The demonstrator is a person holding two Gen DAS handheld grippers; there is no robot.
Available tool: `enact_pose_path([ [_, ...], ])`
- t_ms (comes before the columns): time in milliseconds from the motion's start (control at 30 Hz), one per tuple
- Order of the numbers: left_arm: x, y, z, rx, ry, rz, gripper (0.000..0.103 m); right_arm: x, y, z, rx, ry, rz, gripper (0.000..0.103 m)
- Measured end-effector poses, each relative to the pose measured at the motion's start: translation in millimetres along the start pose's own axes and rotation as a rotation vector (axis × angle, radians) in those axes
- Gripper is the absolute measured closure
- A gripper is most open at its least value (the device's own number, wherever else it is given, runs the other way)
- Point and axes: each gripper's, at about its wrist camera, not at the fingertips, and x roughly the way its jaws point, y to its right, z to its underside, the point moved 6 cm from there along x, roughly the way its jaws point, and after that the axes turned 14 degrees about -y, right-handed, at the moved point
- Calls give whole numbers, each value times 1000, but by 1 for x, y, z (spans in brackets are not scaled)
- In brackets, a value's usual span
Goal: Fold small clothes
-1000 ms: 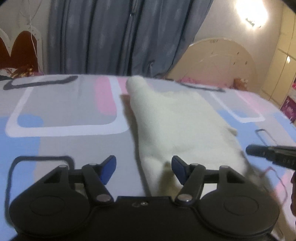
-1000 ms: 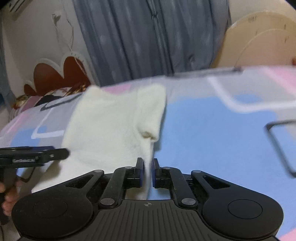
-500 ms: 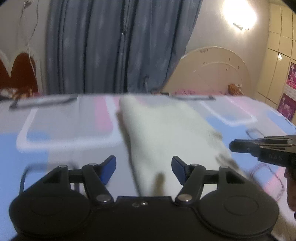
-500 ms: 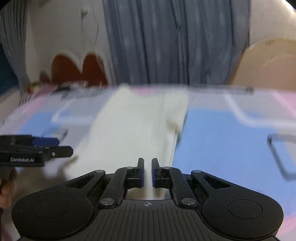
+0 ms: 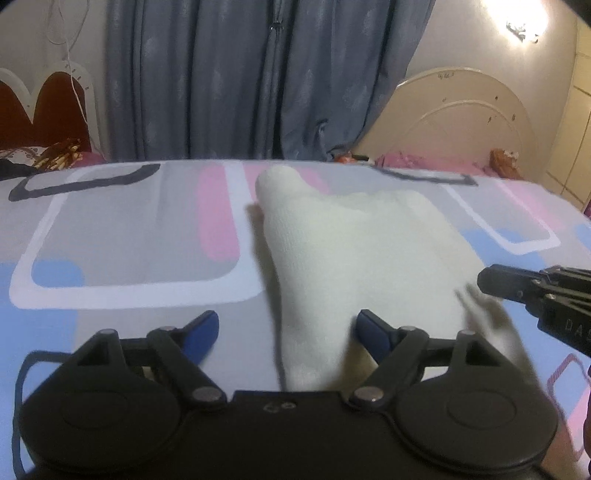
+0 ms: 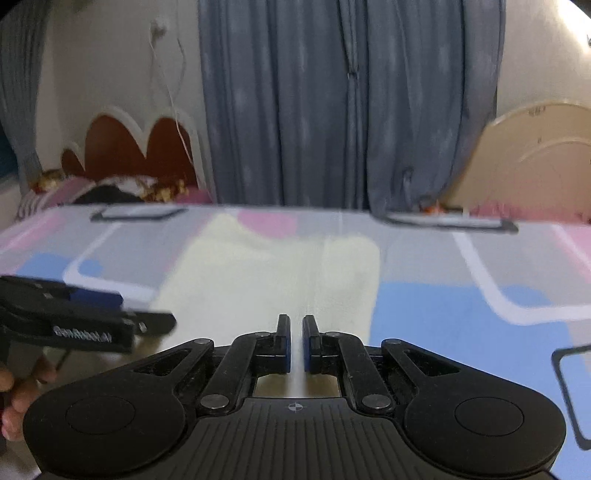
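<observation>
A small cream knit garment (image 5: pixel 354 258) lies flat on the patterned bedsheet (image 5: pixel 122 243), its near hem toward me; it also shows in the right wrist view (image 6: pixel 273 280). My left gripper (image 5: pixel 286 330) is open, its blue-padded fingers either side of the garment's near left edge, just above it. My right gripper (image 6: pixel 294 345) is nearly shut with a thin gap between the pads, over the garment's near right part; whether cloth is pinched is not visible. The right gripper's tip shows in the left wrist view (image 5: pixel 532 291), and the left gripper in the right wrist view (image 6: pixel 88 317).
Blue-grey curtains (image 5: pixel 266 81) hang behind the bed. A brown scalloped headboard (image 6: pixel 129 147) stands at the back left, a cream arched one (image 5: pixel 454 118) at the back right. Pillows and dark cloth (image 6: pixel 107 190) lie at the far left edge. A wall lamp (image 5: pixel 521 26) glows.
Both cameras shifted over the garment; the right wrist view has pulled back and swung, so the garment sits more centred. The jaws of both grippers stand as before.
</observation>
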Motion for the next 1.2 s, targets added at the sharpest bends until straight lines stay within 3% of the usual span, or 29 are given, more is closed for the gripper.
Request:
enact_pose_path([
  [100,4,0,2,-10,-3,5,20,29,-3,12,1,-123,-8,97],
  [200,1,-1,3,-7,-2,6,20,22,-7,11,-30,-107,6,97],
  [300,1,-2,4,-10,-3,7,19,5,-10,2,-23,-25,-10,97],
  [333,1,-2,5,-12,-4,6,19,3,-11,6,-24,-34,-8,97],
  [400,2,-1,5,-13,-8,6,19,22,-10,17,-33,-149,-2,97],
  [467,1,-1,6,-8,-8,1,18,23,-10,21,-49,-151,-13,97],
  [600,-12,-3,6,-12,1,8,25,4,4,14,61,-98,-80,97],
  [667,-24,-4,5,-4,34,10,22,-10,15,14,123,-58,-97,96],
  [733,-26,-7,3,-14,35,34,16,-19,30,14,212,-59,-151,65],
  [767,-24,-9,2,-28,26,57,15,-21,40,14,256,-56,-174,25],
  [800,-22,-12,2,-54,16,96,15,-24,49,12,283,-45,-199,21],
  [867,-17,-17,0,-111,-4,185,16,-22,64,11,338,-62,-235,27],
  [900,-14,-19,0,-130,-20,215,19,-21,69,9,349,-72,-254,40],
  [967,-5,-21,-1,-137,-53,235,25,-15,75,6,377,-95,-285,51],
  [1200,18,-26,0,-142,-105,293,25,19,93,14,512,-173,-399,48],
])
